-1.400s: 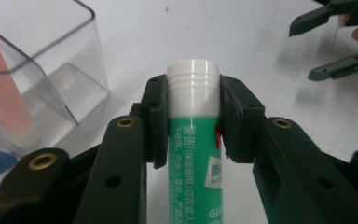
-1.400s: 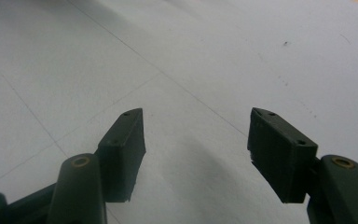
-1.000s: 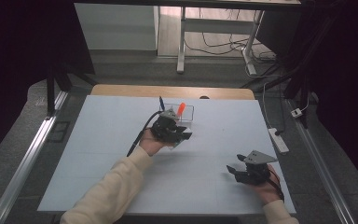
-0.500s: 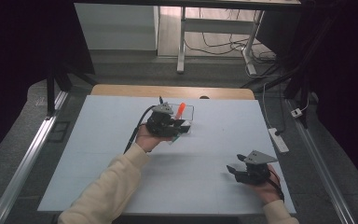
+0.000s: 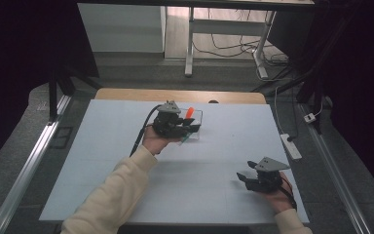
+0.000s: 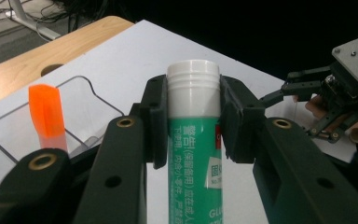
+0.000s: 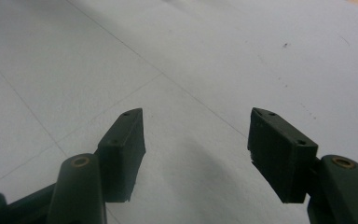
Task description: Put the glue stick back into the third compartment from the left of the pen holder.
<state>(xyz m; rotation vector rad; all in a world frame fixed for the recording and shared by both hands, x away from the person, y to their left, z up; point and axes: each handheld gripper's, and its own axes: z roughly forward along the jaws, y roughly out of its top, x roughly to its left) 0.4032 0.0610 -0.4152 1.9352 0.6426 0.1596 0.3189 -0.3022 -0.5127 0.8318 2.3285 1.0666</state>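
1. the glue stick [image 6: 196, 154] is a round tube with a green body printed in white characters, a small red patch on one side, and a ribbed white cap.
2. in the left gripper view its long axis runs straight up between the jaws, cap end farthest from the hand, pointing away along the tongs.
3. the left tongs [image 6: 193, 116] are clamped on it just below the cap, one pad on each side of the tube.
4. just beside it, at the far middle of the white table [image 5: 126, 170], sits a clear plastic tray [image 6: 86, 107] holding an upright orange piece [image 6: 46, 114].
5. the right tongs [image 7: 196, 149] hang open over bare table near the person's right edge, well apart from the tray, with nothing between the pads.
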